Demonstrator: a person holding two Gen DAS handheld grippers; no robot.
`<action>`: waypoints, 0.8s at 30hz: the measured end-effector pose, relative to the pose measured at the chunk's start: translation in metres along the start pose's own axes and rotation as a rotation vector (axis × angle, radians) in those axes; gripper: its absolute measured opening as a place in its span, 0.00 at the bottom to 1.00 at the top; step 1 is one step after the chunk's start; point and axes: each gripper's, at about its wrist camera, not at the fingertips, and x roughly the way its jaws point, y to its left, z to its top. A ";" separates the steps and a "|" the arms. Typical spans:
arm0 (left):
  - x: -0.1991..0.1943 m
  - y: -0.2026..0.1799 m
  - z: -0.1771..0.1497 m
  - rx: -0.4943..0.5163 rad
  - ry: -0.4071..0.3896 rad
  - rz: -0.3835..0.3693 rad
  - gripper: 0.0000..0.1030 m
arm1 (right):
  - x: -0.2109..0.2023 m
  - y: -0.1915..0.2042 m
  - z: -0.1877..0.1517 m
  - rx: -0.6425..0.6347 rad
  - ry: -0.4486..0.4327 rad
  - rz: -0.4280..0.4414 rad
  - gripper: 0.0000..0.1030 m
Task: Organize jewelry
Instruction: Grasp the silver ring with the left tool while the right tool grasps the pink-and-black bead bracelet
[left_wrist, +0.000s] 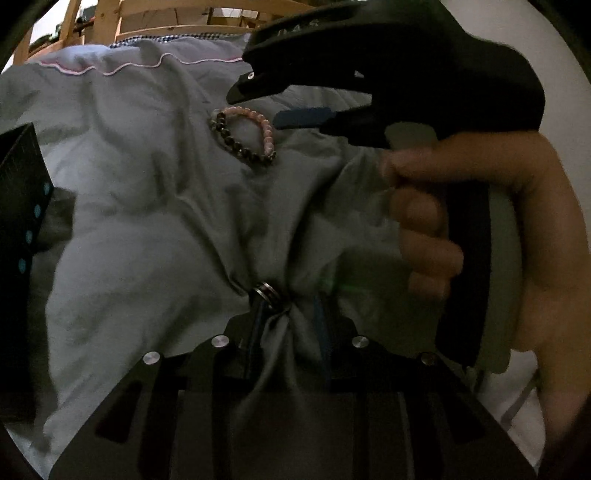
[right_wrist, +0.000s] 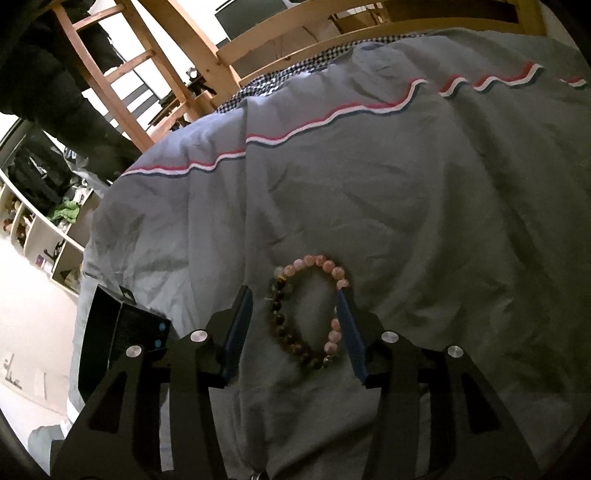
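Observation:
A bead bracelet (right_wrist: 308, 314), half pink and half brown, lies on the grey duvet (right_wrist: 406, 203). My right gripper (right_wrist: 295, 295) is open and straddles it, the right finger touching the pink beads. In the left wrist view the bracelet (left_wrist: 243, 134) lies further off, with the right gripper (left_wrist: 255, 107) open above it. My left gripper (left_wrist: 288, 295) is shut on a dark metal ring (left_wrist: 266, 293) together with a pinched fold of the duvet (left_wrist: 147, 240).
A black box (right_wrist: 122, 328) with blue dots stands on the duvet left of the right gripper; it shows at the left edge of the left wrist view (left_wrist: 22, 221). A wooden bed frame and ladder (right_wrist: 122, 85) lie beyond. Shelves (right_wrist: 40, 229) stand far left.

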 end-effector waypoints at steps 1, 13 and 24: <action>-0.001 0.004 0.001 -0.026 -0.009 -0.008 0.24 | 0.000 0.001 0.000 -0.002 0.000 0.002 0.46; -0.027 0.027 0.010 -0.144 -0.142 0.006 0.09 | 0.002 0.004 -0.001 -0.017 0.005 0.001 0.46; -0.016 0.025 0.006 -0.126 -0.062 0.062 0.07 | 0.021 0.002 -0.008 -0.059 0.047 -0.070 0.57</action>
